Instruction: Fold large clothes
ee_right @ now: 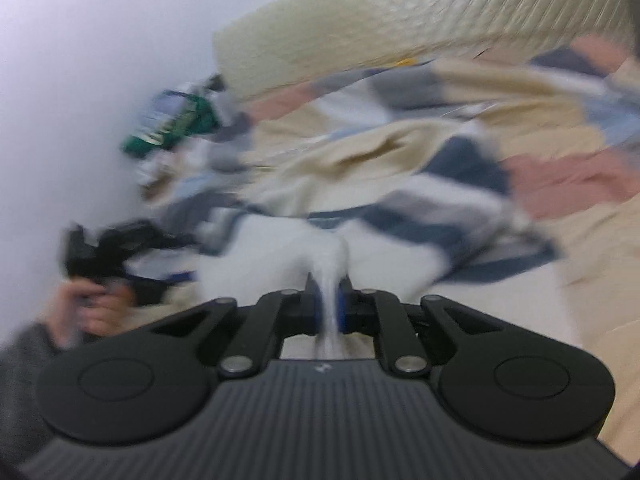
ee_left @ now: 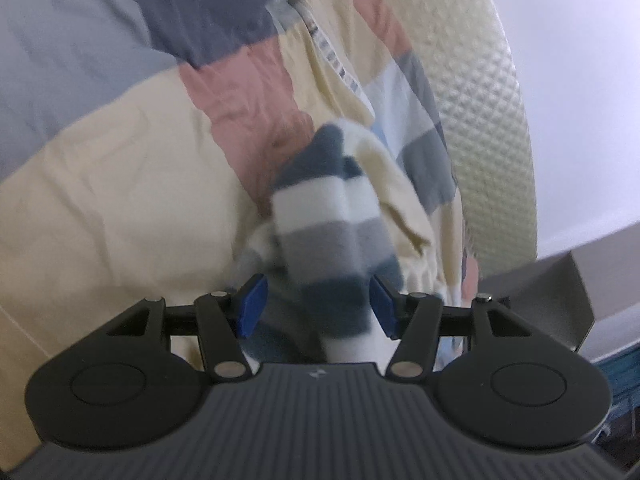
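A: Striped garment (ee_left: 320, 208), in navy, white and grey bands, bunched on a patchwork bedcover (ee_left: 120, 168) in front of a quilted cream headboard (ee_left: 480, 100). Left gripper (ee_left: 316, 304) spread, fabric lying between the blue pads (ee_left: 252, 304) but not pressed by them.

B: Right gripper (ee_right: 328, 304) pressed together, pinching a white fold of the same garment (ee_right: 420, 208). Picture blurred. Far left, a hand (ee_right: 88, 304) gripping the other tool's black handle.

A: Handling, as judged: soft, fleecy, light, limp; likely to sag and drag rather than keep a shape. No fragility, little slip against rubbery pads.

B: Best hold, as judged: an outer edge or corner, one point per gripper, well apart, so as to hang the cloth flat. Left jaws not yet closed.

A: Writing: none readable. Small emblem on each gripper body, too small to tell. Green packet (ee_right: 176, 128) near the wall, print blurred.
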Motion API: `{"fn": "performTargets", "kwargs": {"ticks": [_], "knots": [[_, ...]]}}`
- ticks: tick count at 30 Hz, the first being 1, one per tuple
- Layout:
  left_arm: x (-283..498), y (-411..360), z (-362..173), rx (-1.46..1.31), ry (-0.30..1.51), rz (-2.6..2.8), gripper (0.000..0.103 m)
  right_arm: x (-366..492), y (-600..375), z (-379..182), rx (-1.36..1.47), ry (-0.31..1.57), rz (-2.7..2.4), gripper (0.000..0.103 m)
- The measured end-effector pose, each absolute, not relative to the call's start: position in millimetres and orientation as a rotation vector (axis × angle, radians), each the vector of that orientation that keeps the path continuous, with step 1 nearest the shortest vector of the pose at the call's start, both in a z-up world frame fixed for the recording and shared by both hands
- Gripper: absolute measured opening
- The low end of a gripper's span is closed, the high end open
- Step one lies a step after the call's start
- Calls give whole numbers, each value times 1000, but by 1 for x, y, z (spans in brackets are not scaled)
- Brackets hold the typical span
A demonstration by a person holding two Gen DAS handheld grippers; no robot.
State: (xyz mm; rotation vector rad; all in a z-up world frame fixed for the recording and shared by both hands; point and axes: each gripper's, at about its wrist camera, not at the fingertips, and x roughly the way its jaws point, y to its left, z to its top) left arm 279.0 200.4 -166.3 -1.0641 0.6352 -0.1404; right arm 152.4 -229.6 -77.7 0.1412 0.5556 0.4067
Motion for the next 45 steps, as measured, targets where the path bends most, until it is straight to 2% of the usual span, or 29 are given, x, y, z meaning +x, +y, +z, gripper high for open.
{"fn": "performTargets", "kwargs": {"ticks": [5,9,11,13,14,16,22,27,28,30,32,39,45], "knots": [[283,179,-163,-967,637,-126,61,170,-238,-116,121,696,309,11],[287,162,-160,-892,615,-95,60,173,-233,-131,100,732,286,11],[291,155,-159,-857,610,-80,51,171,-231,-131,91,725,285,11],[294,149,-158,-831,608,-69,27,171,-231,-129,97,721,289,11],[295,147,-155,-810,603,-60,20,170,-232,-129,106,719,292,11],[295,145,-151,-770,596,-48,12,170,-235,-126,125,720,299,11],[289,152,-142,-783,574,-34,10,171,-238,-130,201,771,350,13],[288,155,-143,-797,587,-19,10,159,-240,-121,200,730,372,16],[288,154,-143,-796,588,-17,10,155,-241,-116,192,713,378,19],[288,153,-143,-799,587,-16,10,147,-243,-107,188,674,402,43],[287,153,-143,-801,587,-14,10,139,-245,-98,187,627,436,52],[287,154,-143,-814,586,-15,10,129,-216,-92,85,578,613,51],[286,156,-142,-834,581,-18,10,131,-180,-121,-203,652,570,49]]}}
